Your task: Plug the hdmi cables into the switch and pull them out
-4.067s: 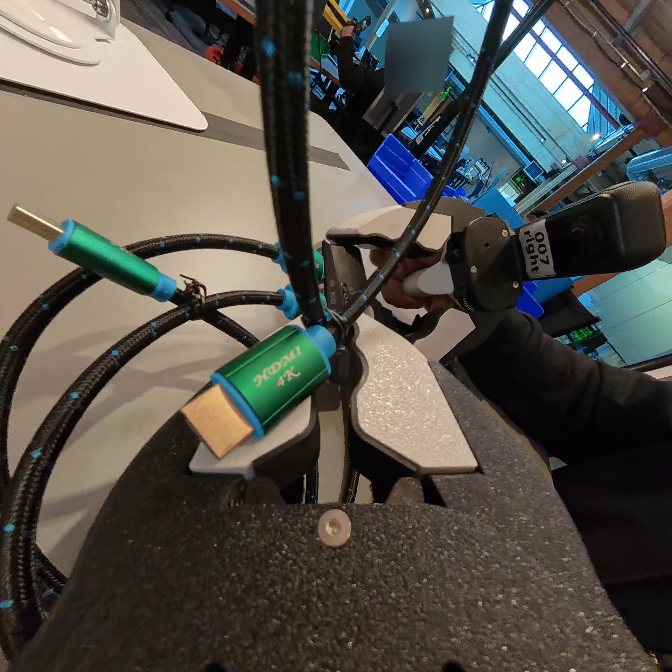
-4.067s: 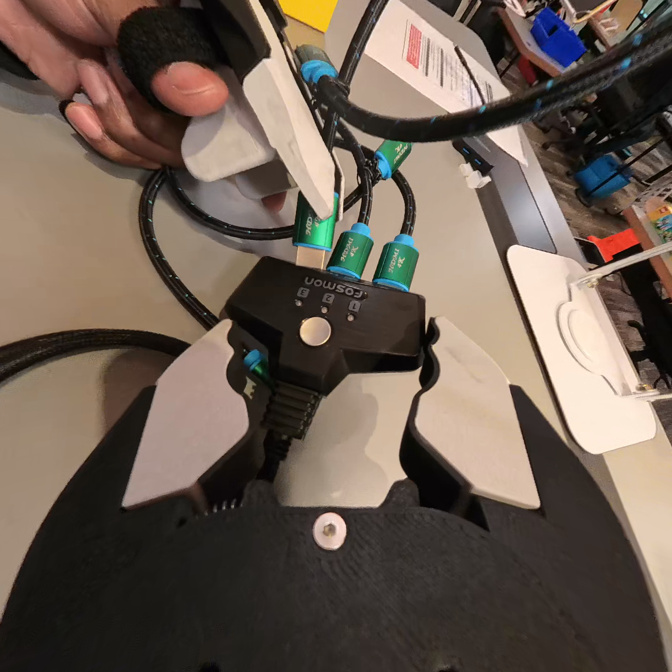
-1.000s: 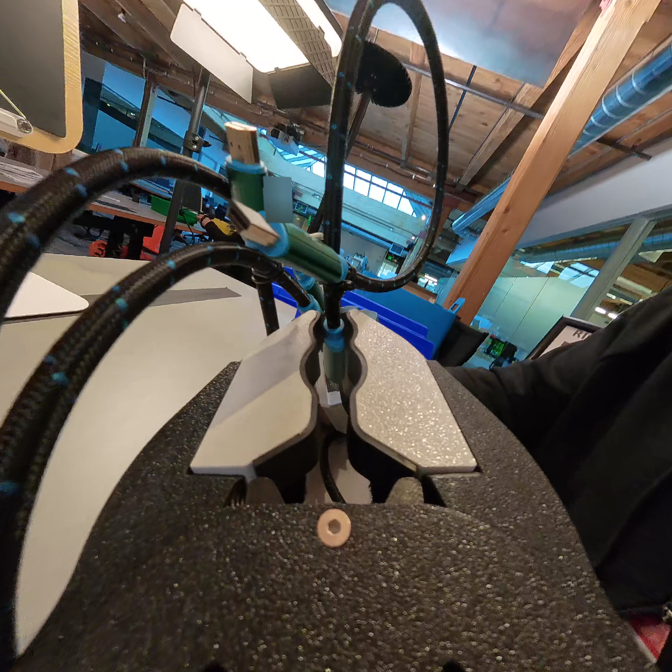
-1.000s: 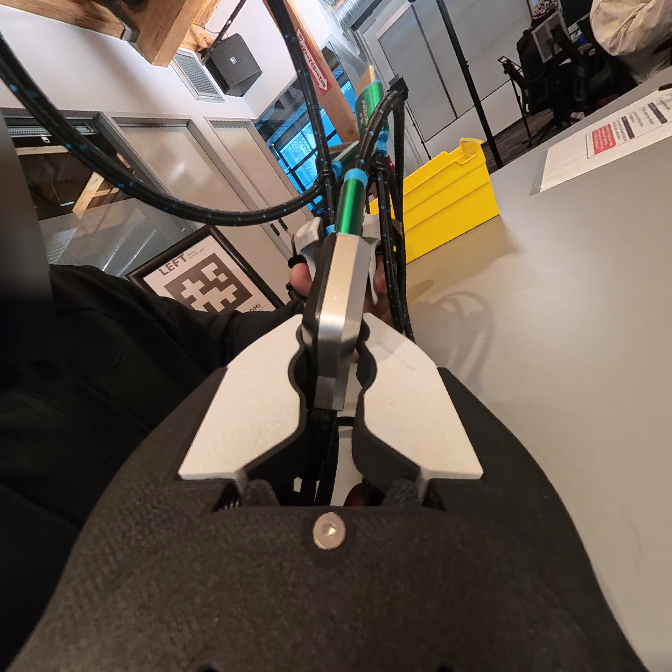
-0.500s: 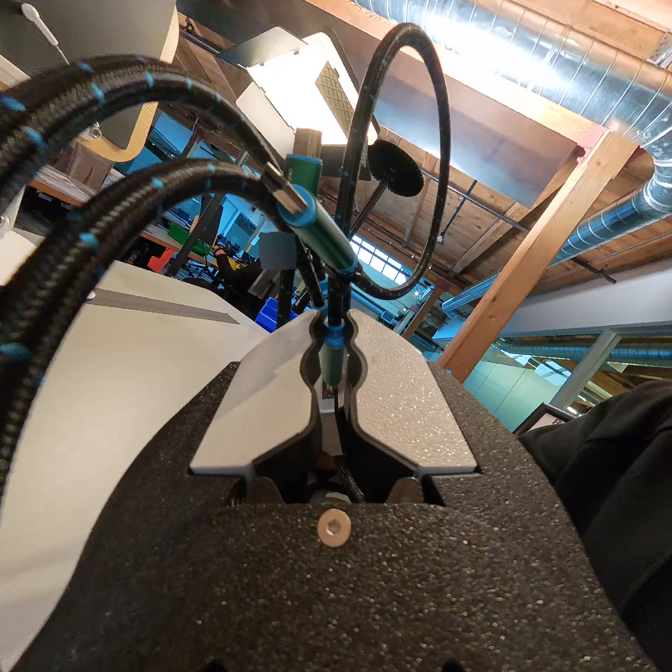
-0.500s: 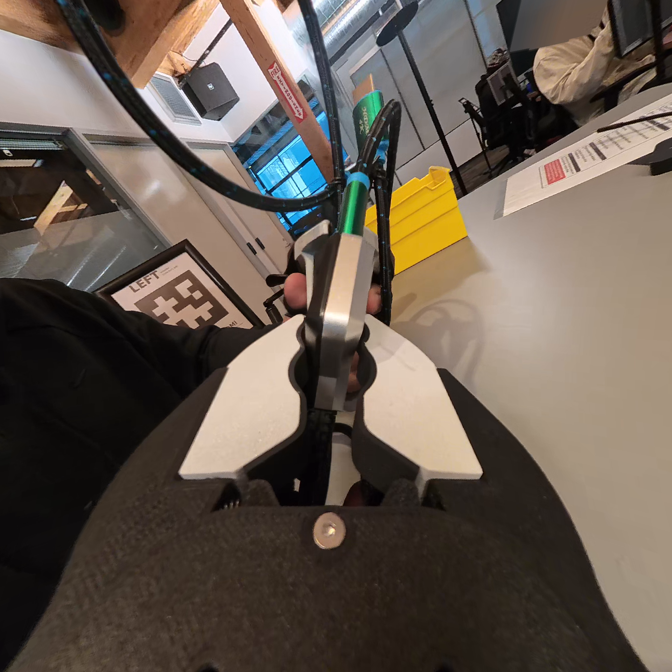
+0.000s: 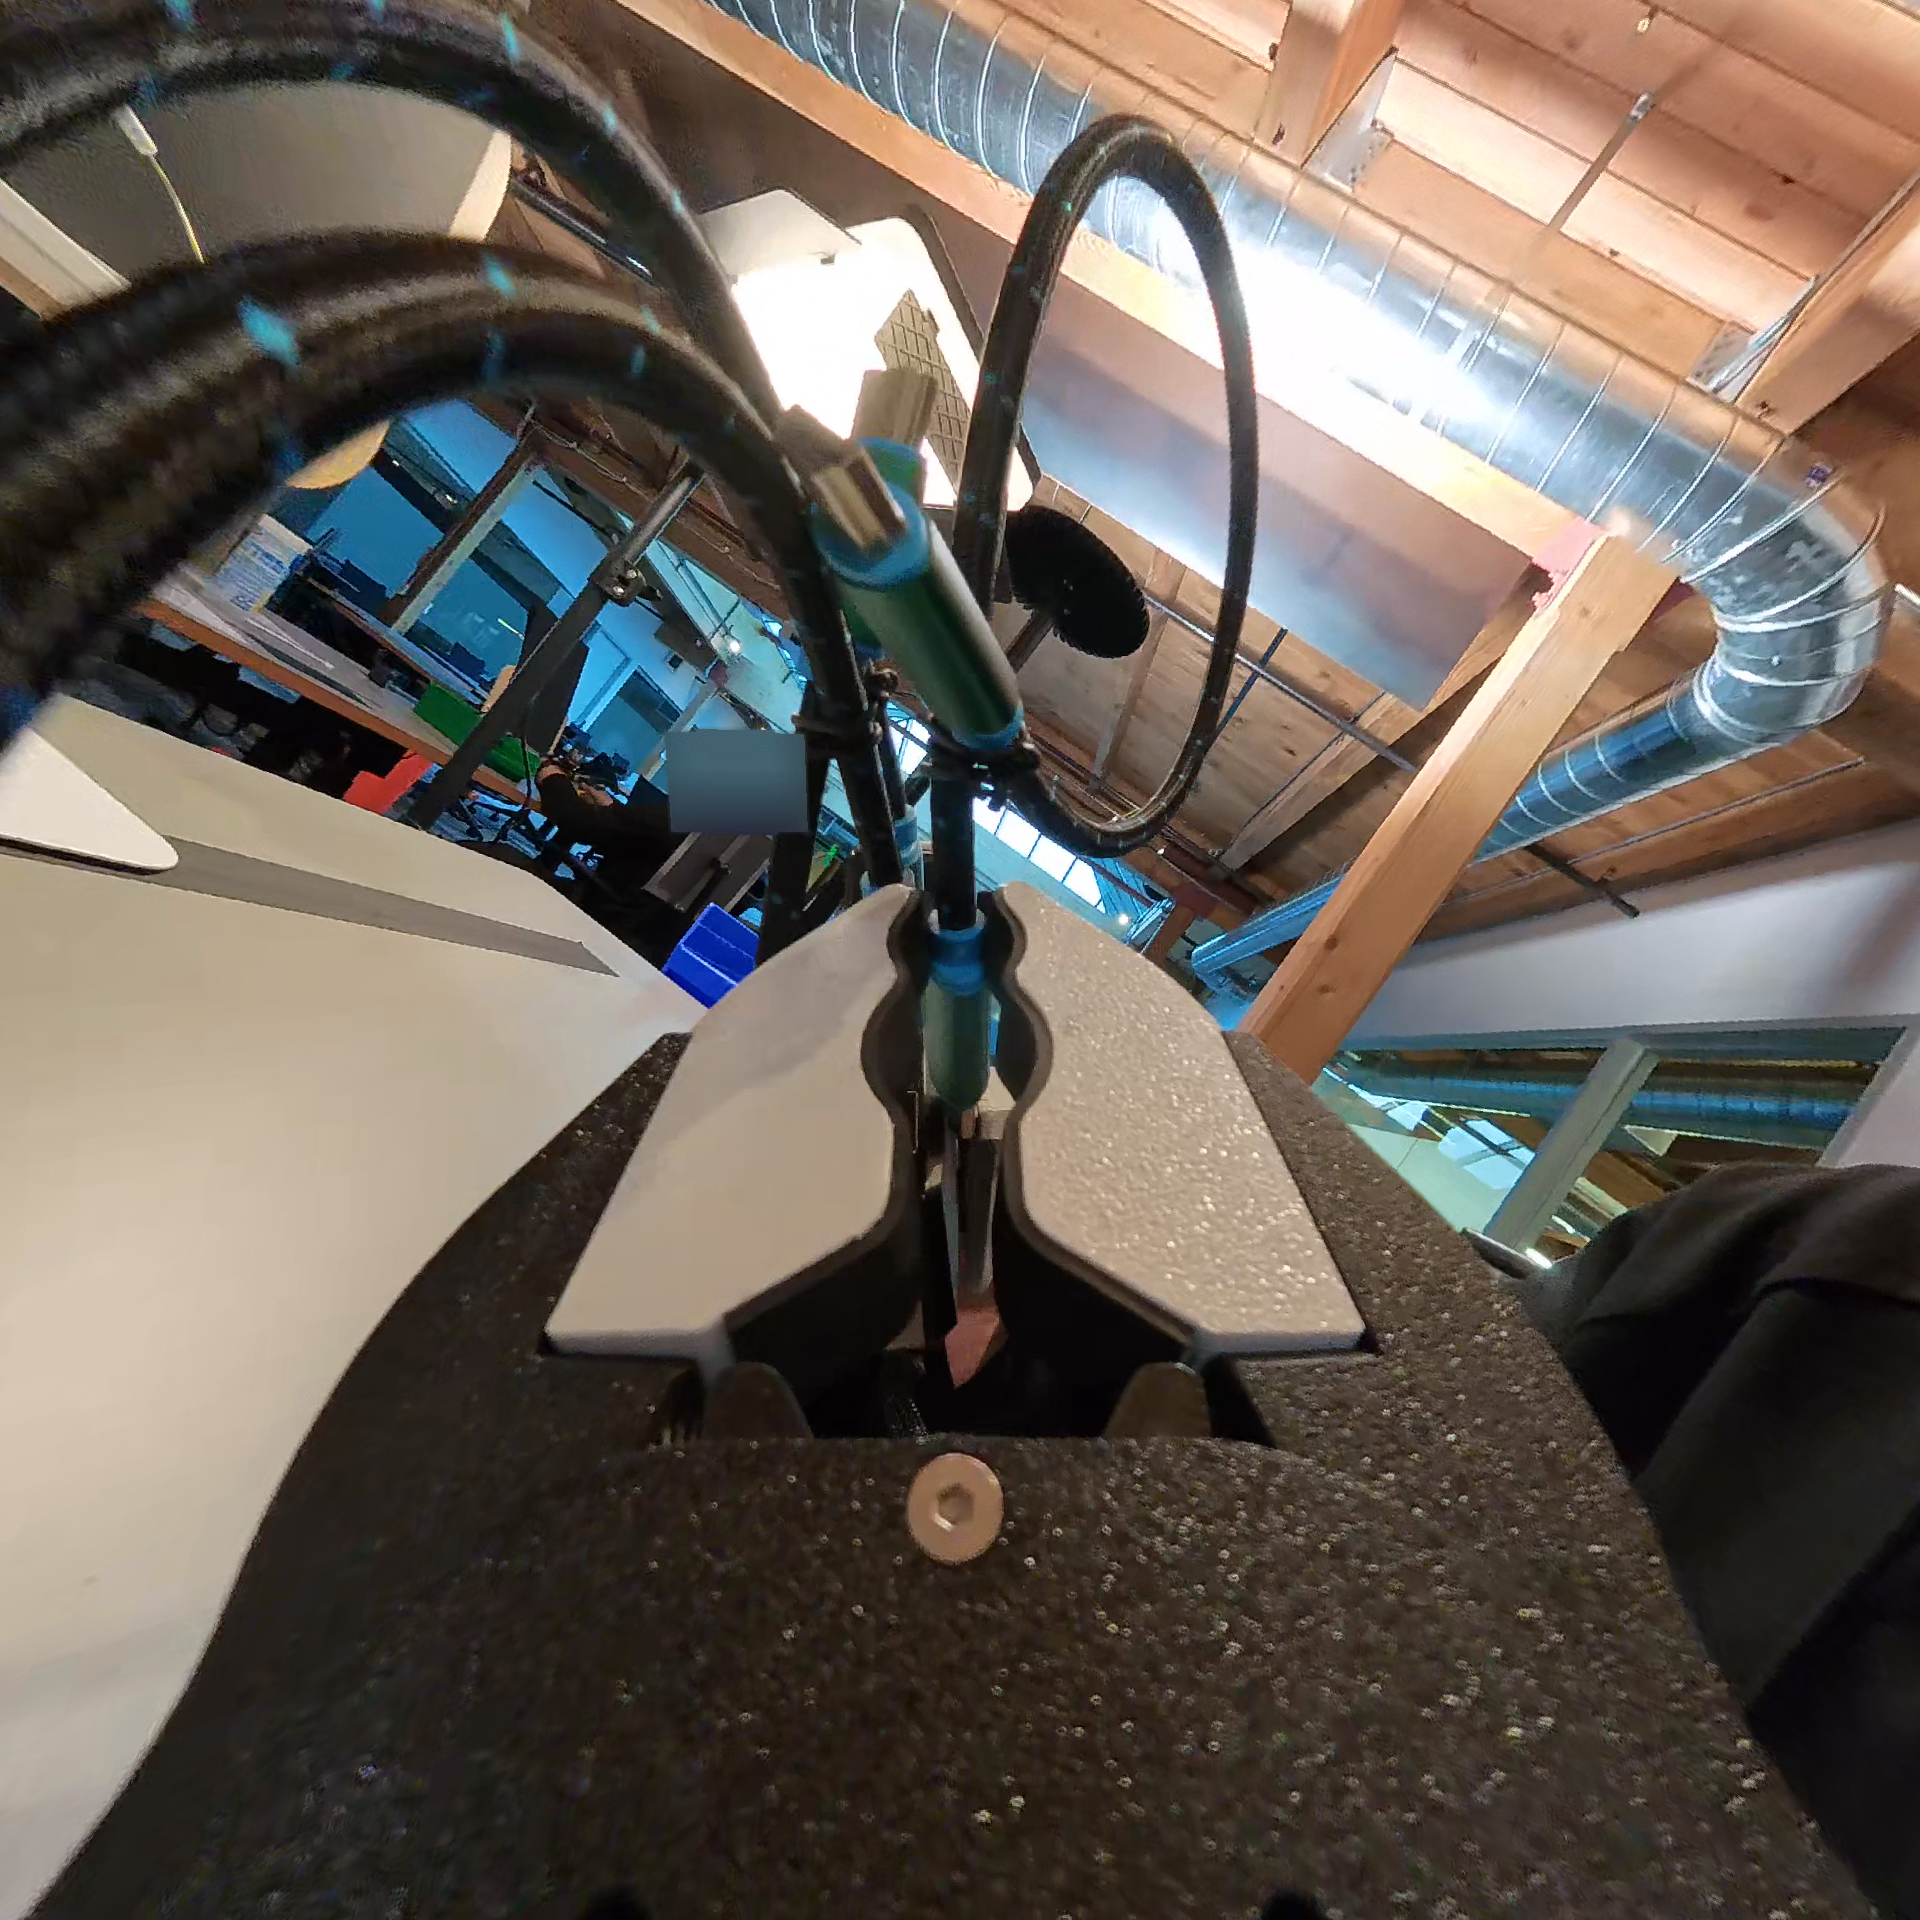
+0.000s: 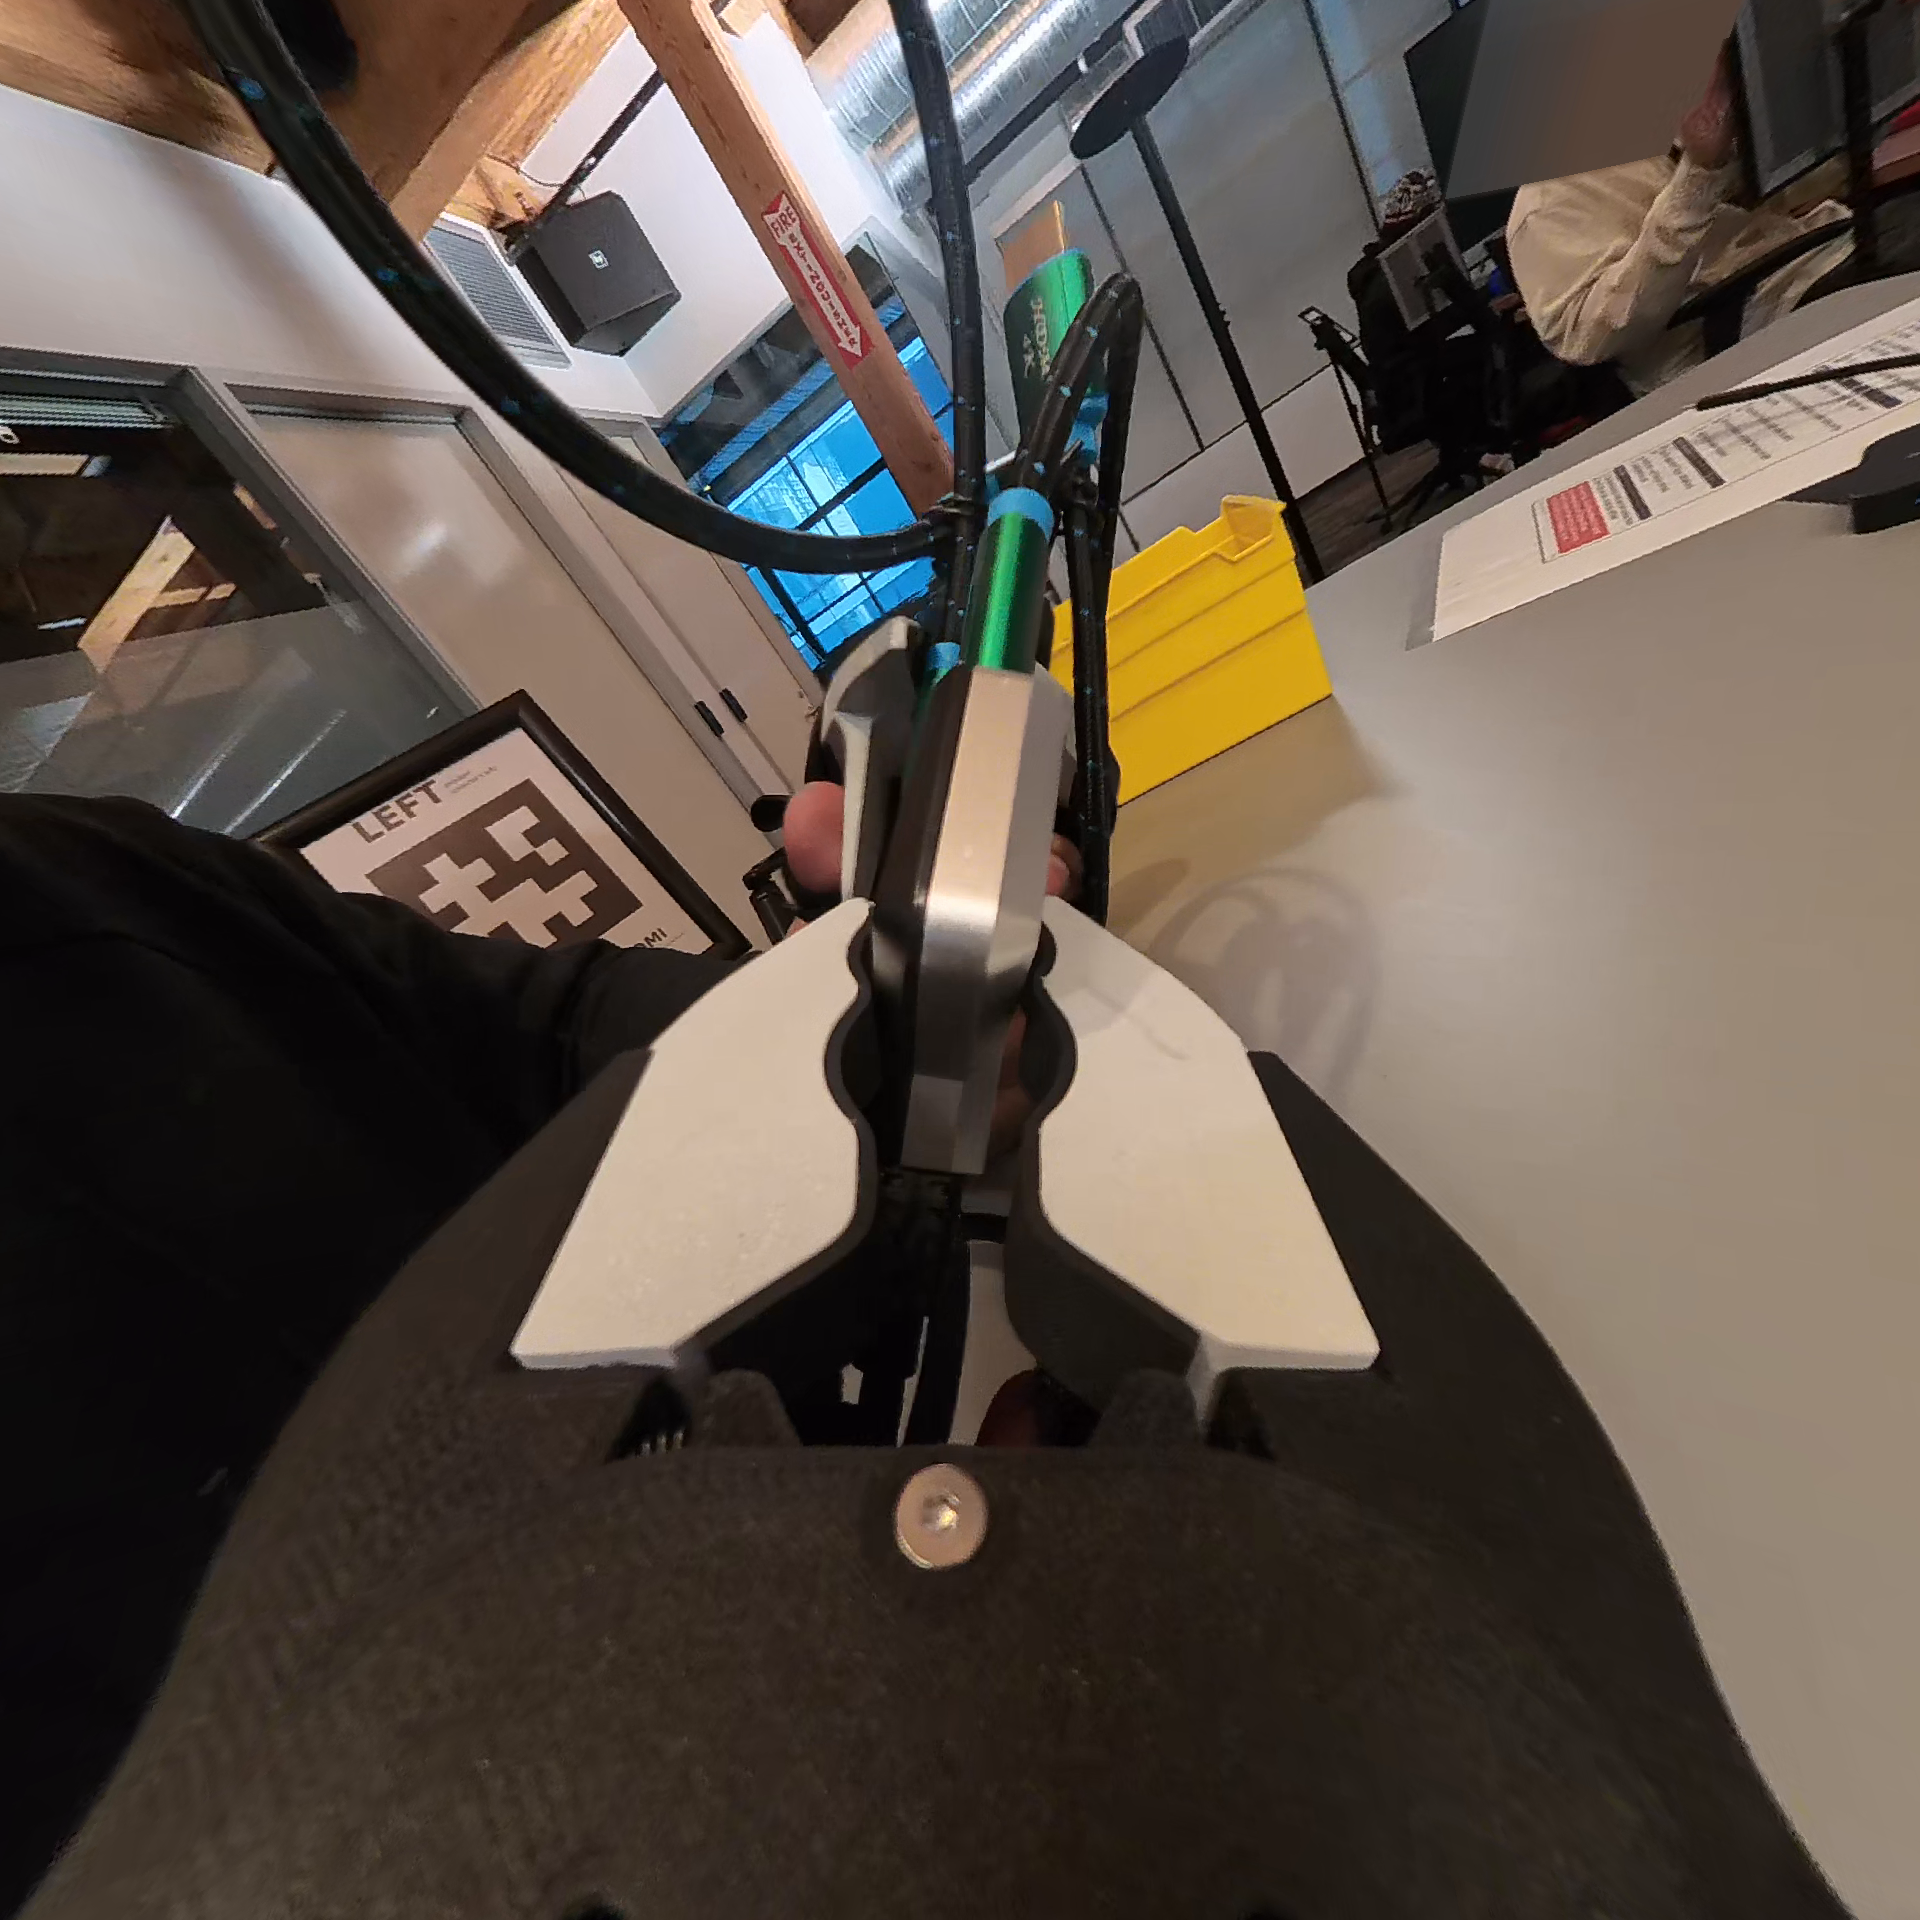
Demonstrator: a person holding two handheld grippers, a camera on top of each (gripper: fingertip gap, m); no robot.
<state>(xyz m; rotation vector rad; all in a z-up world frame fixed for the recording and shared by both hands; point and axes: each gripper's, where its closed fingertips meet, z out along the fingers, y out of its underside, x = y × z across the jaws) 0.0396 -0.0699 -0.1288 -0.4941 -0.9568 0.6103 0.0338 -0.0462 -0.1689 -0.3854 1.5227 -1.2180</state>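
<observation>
My left gripper (image 7: 956, 920) is shut on a green HDMI plug (image 7: 954, 1023) with a blue ring, whose metal tip points back toward the camera. Black braided cables (image 7: 343, 312) loop up from it and carry a second, free green plug (image 7: 920, 623). My right gripper (image 8: 954, 935) is shut on the silver switch (image 8: 971, 914), held edge-on and lifted off the table. A green plug (image 8: 1003, 592) stands at the switch's far end. The left gripper's finger (image 8: 862, 717) and a hand (image 8: 816, 836) show just behind the switch.
A grey table (image 8: 1558, 935) lies to the right with a yellow bin (image 8: 1195, 644), a printed sheet (image 8: 1662, 488) and a black object (image 8: 1886, 483) on it. A framed marker sign (image 8: 488, 862) stands to the left, a seated person (image 8: 1662, 249) far back. A blue bin (image 7: 712, 951) shows beyond the table. The left gripper's tips are roughly 5 cm from the right gripper's.
Both grippers have tilted and swung while keeping their grips. The left view now looks more at the ceiling; the right view shows more of the table and the sheet.
</observation>
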